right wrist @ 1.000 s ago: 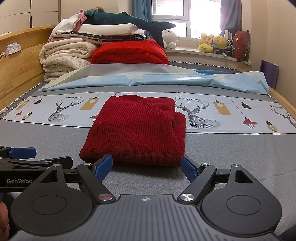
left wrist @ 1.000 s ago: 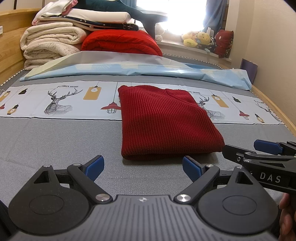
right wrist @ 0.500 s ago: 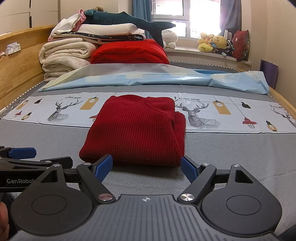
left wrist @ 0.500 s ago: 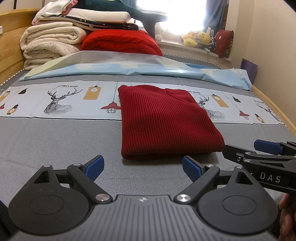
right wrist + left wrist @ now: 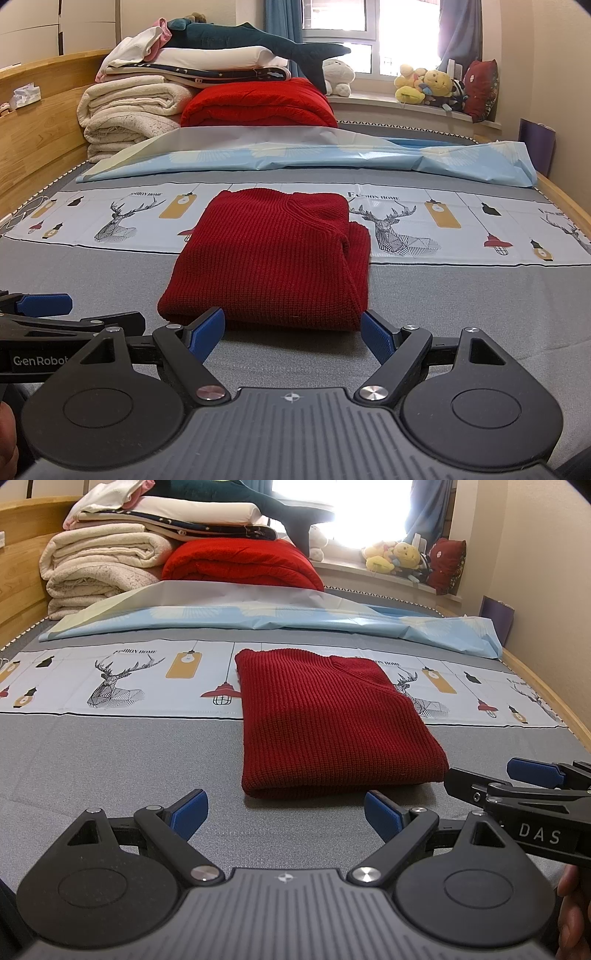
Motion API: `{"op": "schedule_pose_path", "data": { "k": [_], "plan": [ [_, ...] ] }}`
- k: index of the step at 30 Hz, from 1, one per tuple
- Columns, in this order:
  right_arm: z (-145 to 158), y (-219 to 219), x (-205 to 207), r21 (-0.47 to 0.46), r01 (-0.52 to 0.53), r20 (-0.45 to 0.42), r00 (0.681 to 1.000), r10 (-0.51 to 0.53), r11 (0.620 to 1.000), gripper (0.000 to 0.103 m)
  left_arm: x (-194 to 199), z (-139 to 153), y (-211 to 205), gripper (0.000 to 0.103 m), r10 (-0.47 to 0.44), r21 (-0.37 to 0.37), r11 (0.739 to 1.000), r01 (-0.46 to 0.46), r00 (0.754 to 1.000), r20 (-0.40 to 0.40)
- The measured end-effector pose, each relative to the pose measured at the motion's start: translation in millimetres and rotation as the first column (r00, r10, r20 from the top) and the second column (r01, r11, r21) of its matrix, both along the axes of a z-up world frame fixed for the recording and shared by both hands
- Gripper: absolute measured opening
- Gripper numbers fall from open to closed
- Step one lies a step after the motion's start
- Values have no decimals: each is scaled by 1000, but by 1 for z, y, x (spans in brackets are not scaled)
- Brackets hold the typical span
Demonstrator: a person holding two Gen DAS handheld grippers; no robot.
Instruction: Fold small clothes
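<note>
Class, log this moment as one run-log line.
red sweater: folded, on bed | left tool: open, empty | right tool: open, empty

A bright window with blue curtains stands behind the wooden-framed bed; beige wall to its right.

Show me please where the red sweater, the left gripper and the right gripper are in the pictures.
red sweater [image 5: 328,731]: left wrist view, middle of its folded top.
left gripper [image 5: 284,812]: left wrist view, gap midway between its fingertips.
right gripper [image 5: 293,328]: right wrist view, gap midway between its fingertips.
</note>
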State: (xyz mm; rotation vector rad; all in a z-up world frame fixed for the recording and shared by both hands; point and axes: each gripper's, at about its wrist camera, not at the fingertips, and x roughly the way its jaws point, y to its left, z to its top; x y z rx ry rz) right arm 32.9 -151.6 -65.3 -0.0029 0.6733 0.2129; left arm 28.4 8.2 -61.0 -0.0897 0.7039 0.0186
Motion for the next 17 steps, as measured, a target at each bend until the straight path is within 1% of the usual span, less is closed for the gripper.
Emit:
{"op": "schedule_pose_path", "data": {
  "k": [17],
  "plan": [
    [-1, -1, 0, -1, 2, -2, 1000, -2, 1000, 82, 1, -2, 0, 94, -2, 1, 1000, 2, 1000, -3]
  ]
}}
